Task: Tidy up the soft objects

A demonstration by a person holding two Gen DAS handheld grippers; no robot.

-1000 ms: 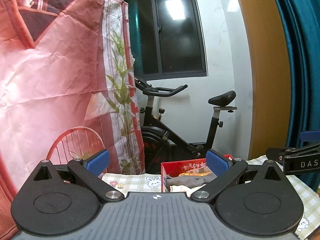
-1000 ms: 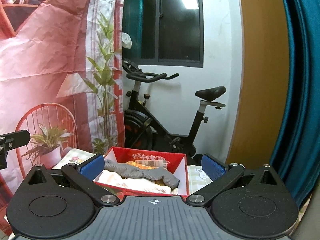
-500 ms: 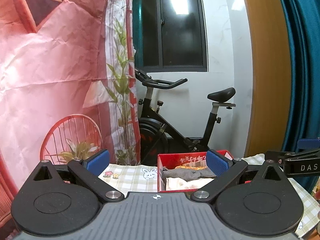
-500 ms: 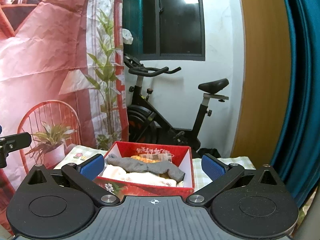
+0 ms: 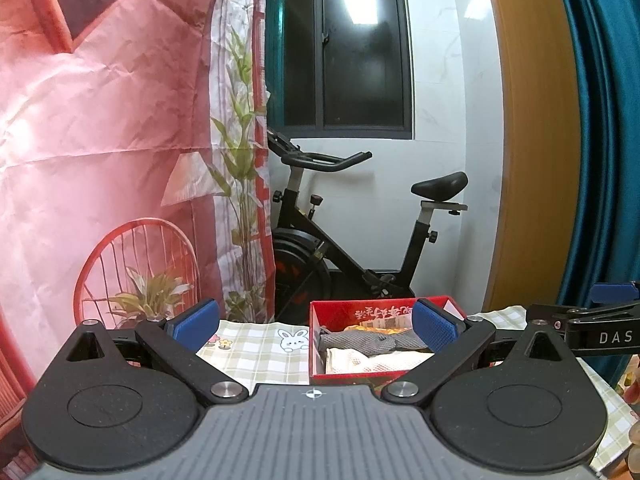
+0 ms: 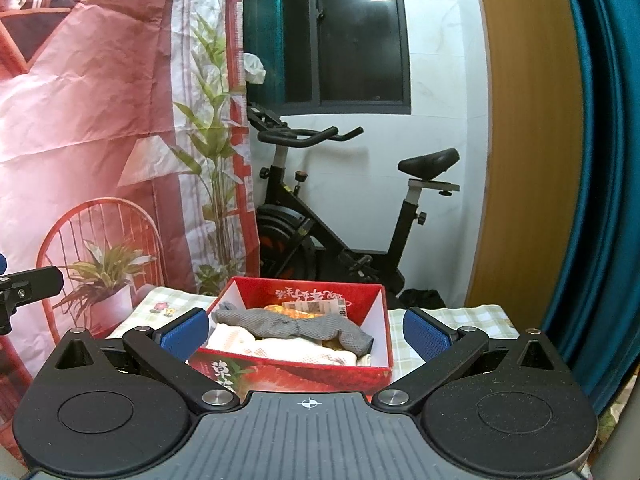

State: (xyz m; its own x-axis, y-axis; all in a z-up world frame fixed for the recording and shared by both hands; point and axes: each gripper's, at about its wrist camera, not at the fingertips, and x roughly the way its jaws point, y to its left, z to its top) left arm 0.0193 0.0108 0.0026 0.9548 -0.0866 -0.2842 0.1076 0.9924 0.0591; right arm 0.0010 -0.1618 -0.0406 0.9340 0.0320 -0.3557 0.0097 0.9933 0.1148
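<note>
Red box holds a grey sock over cream cloth — we find the left gripper and right gripper both wide, empty.

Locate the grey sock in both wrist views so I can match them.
Left wrist: grey sock lies across the red box, lower centre-right, partly behind the left gripper's right finger.
Right wrist: grey sock at lower centre, draped over white fabric in the red box, between the right gripper's fingers.
Shared landmark: exercise bike behind the box.
</note>
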